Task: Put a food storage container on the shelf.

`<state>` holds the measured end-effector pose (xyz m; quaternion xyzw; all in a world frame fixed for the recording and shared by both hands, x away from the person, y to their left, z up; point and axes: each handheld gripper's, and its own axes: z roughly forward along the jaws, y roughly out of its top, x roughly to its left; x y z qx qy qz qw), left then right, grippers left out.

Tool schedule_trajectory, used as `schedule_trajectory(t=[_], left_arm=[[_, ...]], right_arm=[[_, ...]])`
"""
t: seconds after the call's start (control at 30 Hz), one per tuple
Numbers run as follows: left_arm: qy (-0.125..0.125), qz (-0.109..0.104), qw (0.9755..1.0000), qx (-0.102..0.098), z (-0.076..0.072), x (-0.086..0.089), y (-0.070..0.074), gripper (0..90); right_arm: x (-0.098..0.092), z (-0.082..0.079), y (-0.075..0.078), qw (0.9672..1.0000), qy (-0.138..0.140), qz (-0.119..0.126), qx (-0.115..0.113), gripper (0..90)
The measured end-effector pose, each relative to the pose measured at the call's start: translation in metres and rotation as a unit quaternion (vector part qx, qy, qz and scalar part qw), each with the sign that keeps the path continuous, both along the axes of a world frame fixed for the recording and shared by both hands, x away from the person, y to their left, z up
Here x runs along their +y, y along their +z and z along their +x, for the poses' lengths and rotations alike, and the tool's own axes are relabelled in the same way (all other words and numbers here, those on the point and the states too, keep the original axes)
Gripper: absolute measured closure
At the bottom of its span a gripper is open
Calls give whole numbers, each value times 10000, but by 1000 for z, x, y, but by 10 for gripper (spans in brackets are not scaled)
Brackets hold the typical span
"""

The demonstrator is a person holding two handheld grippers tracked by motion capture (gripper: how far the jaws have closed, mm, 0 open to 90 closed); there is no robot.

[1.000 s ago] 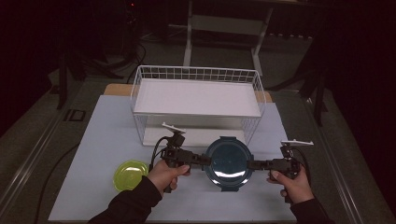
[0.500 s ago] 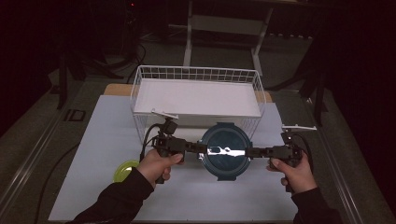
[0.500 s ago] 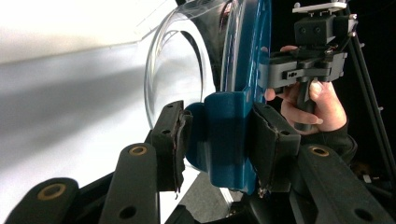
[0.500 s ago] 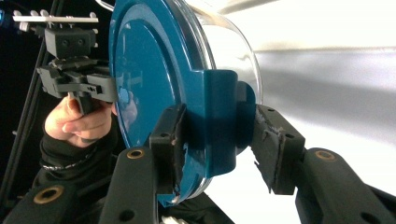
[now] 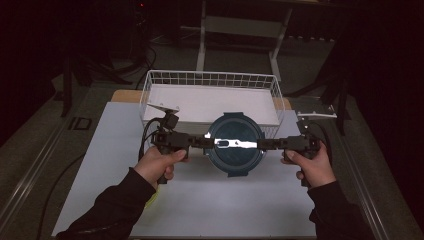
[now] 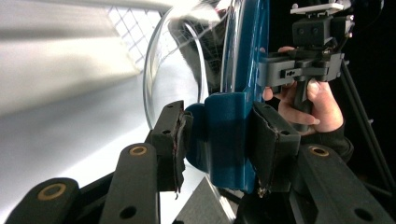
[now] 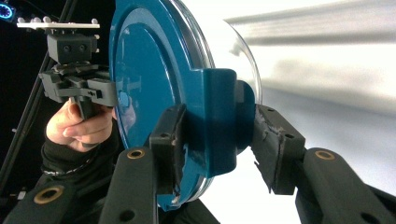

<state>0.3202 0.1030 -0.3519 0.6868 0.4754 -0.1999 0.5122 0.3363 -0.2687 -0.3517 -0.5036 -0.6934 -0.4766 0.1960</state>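
Note:
A round glass container with a dark blue clip-on lid (image 5: pixel 235 145) hangs in the air just in front of the wire basket, lid up. My left gripper (image 5: pixel 206 141) is shut on the latch tab on its left side and my right gripper (image 5: pixel 263 144) is shut on the tab opposite. In the left gripper view the pads (image 6: pixel 175 140) clamp the blue tab (image 6: pixel 226 135), with the clear bowl (image 6: pixel 182 60) beyond. In the right gripper view my gripper (image 7: pixel 215 135) pinches the other tab under the lid (image 7: pixel 144 79).
A white wire basket (image 5: pixel 210 75) with a white floor stands at the back of the pale table (image 5: pixel 100 150), right behind the container. A sliver of a yellow-green thing (image 5: pixel 151 199) peeks out under the left forearm. Dark floor and stands surround the table.
Both grippers have risen with the container between them and carried it toward the basket. The left forearm now covers most of the yellow-green bowl.

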Motion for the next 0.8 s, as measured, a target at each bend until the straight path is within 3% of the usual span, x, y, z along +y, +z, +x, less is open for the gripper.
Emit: schedule_trajectory(t=[0.53, 0.8], left_arm=[[176, -83, 9997, -154, 36, 20, 28, 572], [227, -148, 9996, -107, 63, 27, 30, 571]], right_arm=[[22, 43, 35, 9999, 8, -14, -111, 552], [29, 67, 40, 9999, -112, -15, -74, 552]])
